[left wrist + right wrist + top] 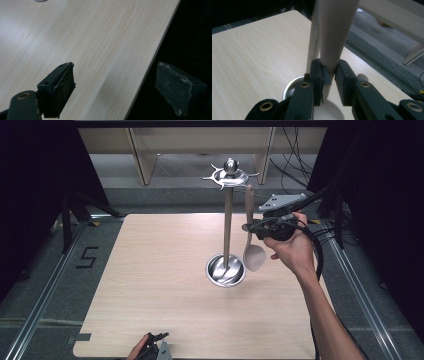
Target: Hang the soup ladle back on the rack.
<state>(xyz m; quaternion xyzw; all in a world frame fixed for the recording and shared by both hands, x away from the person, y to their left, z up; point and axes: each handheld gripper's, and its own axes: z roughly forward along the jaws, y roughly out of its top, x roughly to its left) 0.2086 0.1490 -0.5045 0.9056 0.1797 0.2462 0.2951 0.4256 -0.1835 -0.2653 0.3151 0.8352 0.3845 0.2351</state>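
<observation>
- Beige spoon point(251, 237) hangs upright just right of the metal stand point(228, 220), its handle clenched in the right gripper point(250, 227).
- Left gripper point(159, 346), cut off at the table's point(150, 285) near edge, gapes, grasping nothing.
- The stand's base dish point(225, 270) looks bare.

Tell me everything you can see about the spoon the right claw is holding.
The spoon is pale beige, plastic by its look, with a long tapering handle and a rounded bowl. It hangs upright, bowl down, just right of the metal stand's pole, its bowl above the table beside the stand's round base. The right claw is shut on its handle partway up. Its top end reaches near the stand's hooked crown.
</observation>
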